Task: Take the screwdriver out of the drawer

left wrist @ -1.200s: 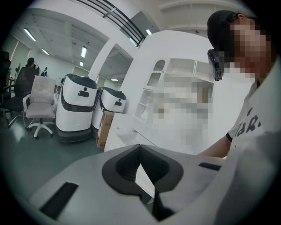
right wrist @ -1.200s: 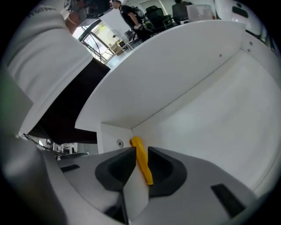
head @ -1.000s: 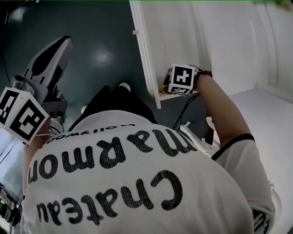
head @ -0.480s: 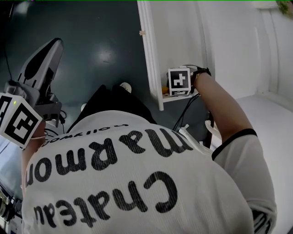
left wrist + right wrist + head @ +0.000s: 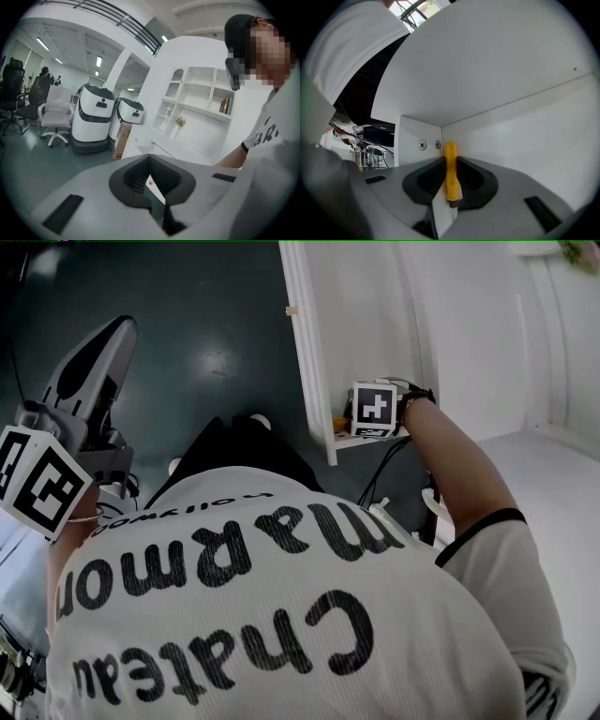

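Right tool: my right gripper [image 5: 450,161] has its jaws pressed together on the yellow handle of the screwdriver [image 5: 450,151].
Left tool: my left gripper [image 5: 149,159] has its jaws closed with nothing between them. It is raised at the left edge of the head view and faces the room.
Screwdriver: it stands at the centre of the right gripper view. The handle pokes past the jaw tips toward the inner corner of the drawer [image 5: 520,136], beside two screw heads [image 5: 422,145]. It is still inside the drawer.
Change: over the last second the right marker cube [image 5: 375,410] has only nudged a little at the drawer's edge, in the upper middle of the head view. The left gripper has barely drifted.
Meaning: I judge the grip is made but the withdrawal has not really started.
Next: I expect a straight pull back, keeping the handle clear of the white walls.
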`<state>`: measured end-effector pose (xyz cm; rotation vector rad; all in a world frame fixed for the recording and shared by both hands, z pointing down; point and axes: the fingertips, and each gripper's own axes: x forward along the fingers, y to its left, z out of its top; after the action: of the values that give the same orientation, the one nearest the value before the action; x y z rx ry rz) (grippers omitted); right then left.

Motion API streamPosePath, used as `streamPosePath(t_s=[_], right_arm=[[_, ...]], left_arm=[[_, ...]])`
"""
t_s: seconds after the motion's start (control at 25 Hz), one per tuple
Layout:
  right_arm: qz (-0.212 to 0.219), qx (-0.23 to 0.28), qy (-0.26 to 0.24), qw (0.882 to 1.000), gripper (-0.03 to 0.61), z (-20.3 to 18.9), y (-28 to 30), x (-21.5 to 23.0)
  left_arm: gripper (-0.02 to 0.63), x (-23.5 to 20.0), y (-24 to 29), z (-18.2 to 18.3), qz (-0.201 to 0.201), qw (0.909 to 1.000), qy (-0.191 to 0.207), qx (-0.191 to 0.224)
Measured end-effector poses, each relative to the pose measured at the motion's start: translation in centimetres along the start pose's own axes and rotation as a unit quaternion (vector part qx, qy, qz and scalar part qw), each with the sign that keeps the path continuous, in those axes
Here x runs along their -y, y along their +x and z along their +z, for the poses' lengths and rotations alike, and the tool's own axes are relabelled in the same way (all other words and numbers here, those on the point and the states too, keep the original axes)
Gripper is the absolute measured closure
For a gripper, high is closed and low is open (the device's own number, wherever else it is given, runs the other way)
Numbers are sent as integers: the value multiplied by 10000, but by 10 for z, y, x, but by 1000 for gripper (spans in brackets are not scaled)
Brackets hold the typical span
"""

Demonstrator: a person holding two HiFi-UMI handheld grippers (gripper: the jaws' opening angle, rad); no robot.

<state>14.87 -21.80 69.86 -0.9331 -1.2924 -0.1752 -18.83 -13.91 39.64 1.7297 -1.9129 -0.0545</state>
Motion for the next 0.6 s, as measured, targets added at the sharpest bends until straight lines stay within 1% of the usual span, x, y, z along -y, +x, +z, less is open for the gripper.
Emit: streamPosePath(t_s=[0.24,0.44,0.6], right_arm=[[-367,41,84,9993,499,16,-15,-7],[-647,349,279,9969,498,11,-26,0],[-902,661,676,9914,499,15,-37,11]], left_arm=[[591,4,-18,10,-92,9999,30,125],[592,24,0,18,-252,9994,227,34],[591,31,3,26,-347,9983,462,75]])
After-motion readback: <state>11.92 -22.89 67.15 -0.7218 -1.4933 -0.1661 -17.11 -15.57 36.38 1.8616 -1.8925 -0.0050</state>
